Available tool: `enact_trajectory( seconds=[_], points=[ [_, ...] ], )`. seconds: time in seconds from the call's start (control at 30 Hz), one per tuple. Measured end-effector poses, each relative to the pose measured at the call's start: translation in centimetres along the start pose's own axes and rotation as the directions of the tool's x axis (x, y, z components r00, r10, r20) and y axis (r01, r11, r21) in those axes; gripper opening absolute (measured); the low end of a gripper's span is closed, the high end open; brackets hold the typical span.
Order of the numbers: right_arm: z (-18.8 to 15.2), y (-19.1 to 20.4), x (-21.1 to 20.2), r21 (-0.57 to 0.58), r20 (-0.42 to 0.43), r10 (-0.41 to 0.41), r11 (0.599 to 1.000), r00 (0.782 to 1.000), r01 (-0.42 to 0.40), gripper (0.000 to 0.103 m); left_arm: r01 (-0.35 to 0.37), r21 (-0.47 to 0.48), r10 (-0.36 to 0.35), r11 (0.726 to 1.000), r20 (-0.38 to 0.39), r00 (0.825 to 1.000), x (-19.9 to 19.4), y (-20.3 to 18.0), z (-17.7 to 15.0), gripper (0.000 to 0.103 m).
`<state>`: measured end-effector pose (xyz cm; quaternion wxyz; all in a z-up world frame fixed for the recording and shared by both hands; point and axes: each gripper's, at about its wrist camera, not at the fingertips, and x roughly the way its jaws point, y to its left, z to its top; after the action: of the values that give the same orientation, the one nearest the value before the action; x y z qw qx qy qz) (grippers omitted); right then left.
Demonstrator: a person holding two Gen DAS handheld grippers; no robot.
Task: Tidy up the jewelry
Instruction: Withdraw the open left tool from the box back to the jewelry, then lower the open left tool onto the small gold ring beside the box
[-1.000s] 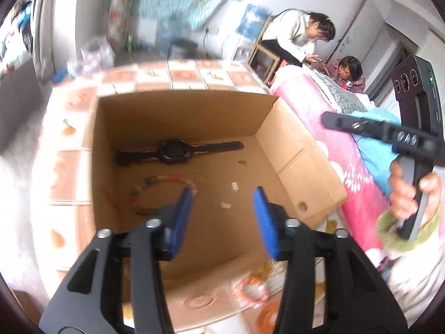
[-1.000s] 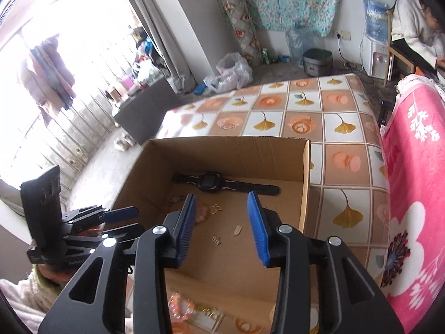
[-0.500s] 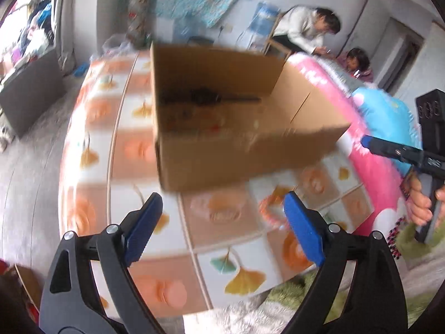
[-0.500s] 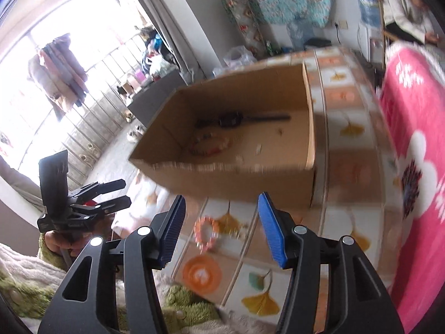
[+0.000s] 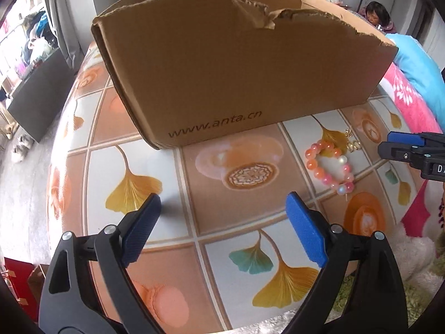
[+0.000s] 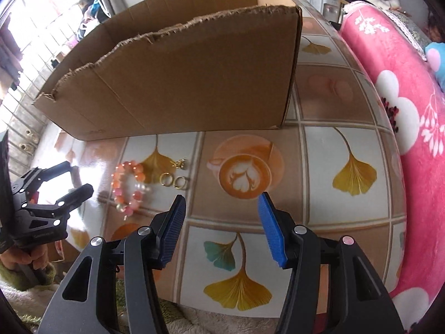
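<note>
The left tongs (image 5: 222, 222) were spread wide and held nothing, hovering low over the near part of the counter (image 5: 244, 211), whose cloth showed ginkgo leaves and coffee cups. The right tongs (image 6: 221, 222) were also spread, empty, above the same patterned cloth.

A cardboard box (image 5: 236, 64) stood on the counter beyond both tongs, its torn near wall facing the cameras; from this low angle its inside could not be seen. In the right wrist view the cardboard box (image 6: 180, 72) filled the far left of the scene.

The bead bracelet (image 5: 329, 167), orange and pink with a few pale beads, lay flat on the counter just in front of the box, to the right of the left tongs and apart from them. In the right wrist view the bead bracelet (image 6: 129, 185) lay to the left of the right tongs, with two gold rings (image 6: 173, 180) just beside it on the right and a small gold charm (image 6: 180, 163) a little farther back. The left tongs (image 6: 66, 178) appeared there too, near the bracelet's left side, not touching it.

A pink floral blanket (image 6: 403, 89) lay on the right.
</note>
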<state>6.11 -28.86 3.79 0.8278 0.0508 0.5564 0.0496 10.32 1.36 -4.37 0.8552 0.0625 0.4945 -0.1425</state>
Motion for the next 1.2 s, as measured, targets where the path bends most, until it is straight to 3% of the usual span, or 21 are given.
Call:
enact_trajectory(
  seconds=[0.23,0.33,0.4,0.7,1.2],
  points=[
    [0.0,-0.4,0.8,0.014,0.007,-0.078,0.997,0.997,0.078,0.054,-0.029,0.008,0.029,1.000,0.035,0.999,0.4,-0.1,-0.4,0.095],
    [-0.4,0.1,1.5,-0.009,0.014,-0.117,0.993,0.993,0.117,0.068,-0.028,0.012,0.027,1.000,0.061,0.998,0.3,0.1,-1.0,0.095],
    [-0.8,0.4,1.9,-0.032,0.020,-0.133,0.991,0.991,0.134,0.070,-0.029,0.012,0.028,1.000,0.072,0.997,0.1,0.1,-1.3,0.095],
    [-1.7,1.4,2.4,-0.062,0.014,-0.128,0.990,0.992,0.129,0.096,-0.026,0.025,0.025,0.999,0.035,0.999,-0.1,0.0,-0.8,0.096],
    [-1.6,0.7,2.5,-0.065,0.054,-0.118,0.990,0.992,0.122,0.097,-0.025,0.027,0.024,0.999,0.036,0.999,0.3,0.1,-0.1,0.096]
  ],
)
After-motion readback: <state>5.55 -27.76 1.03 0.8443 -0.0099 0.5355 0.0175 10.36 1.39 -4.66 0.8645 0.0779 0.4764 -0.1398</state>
